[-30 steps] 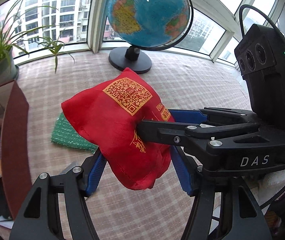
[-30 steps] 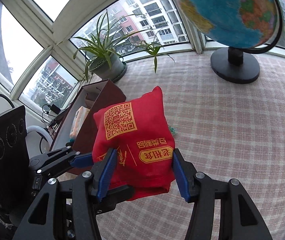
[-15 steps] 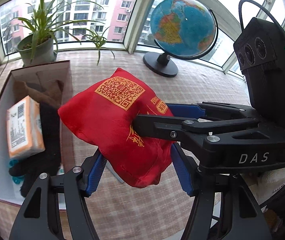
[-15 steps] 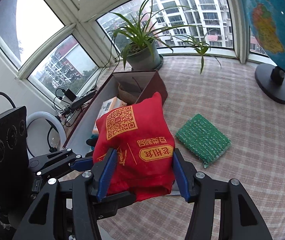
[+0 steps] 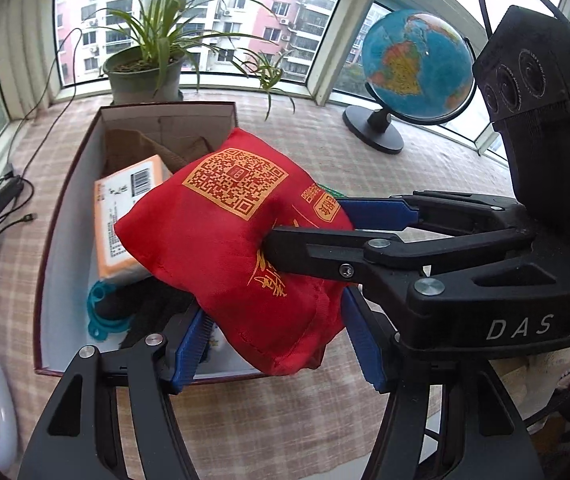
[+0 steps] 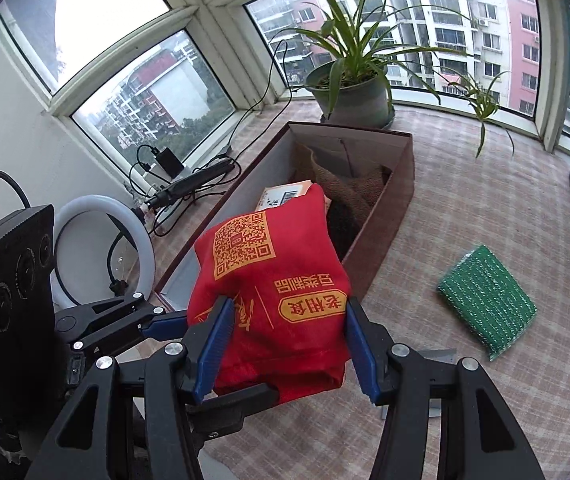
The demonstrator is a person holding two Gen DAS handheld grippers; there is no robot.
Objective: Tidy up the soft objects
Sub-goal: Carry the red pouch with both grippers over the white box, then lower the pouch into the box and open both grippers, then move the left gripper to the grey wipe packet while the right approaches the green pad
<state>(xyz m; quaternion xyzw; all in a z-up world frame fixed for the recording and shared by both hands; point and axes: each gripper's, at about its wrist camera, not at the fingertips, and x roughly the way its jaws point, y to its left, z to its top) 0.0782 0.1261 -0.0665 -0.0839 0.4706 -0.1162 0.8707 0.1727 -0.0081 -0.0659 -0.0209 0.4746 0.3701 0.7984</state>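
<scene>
Red fabric pouch with a gold QR print [image 5: 237, 240] hangs mid-frame, pinched by both the left gripper [image 5: 273, 344] and the right gripper [image 6: 283, 344], each pressed onto its lower end. Its long axis points forward and up-left, over the near half of the open brown cardboard box [image 6: 381, 240]; the green textured pad [image 6: 487, 296] waits at right

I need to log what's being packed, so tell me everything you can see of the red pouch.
The red pouch is a soft, stuffed bag of shiny red fabric with stitched seams, printed in gold with a QR code and Chinese characters. It is held in the air, tilted, over the near end of the open box. The left gripper and right gripper both clamp it, blue pads pressing its sides.
</scene>
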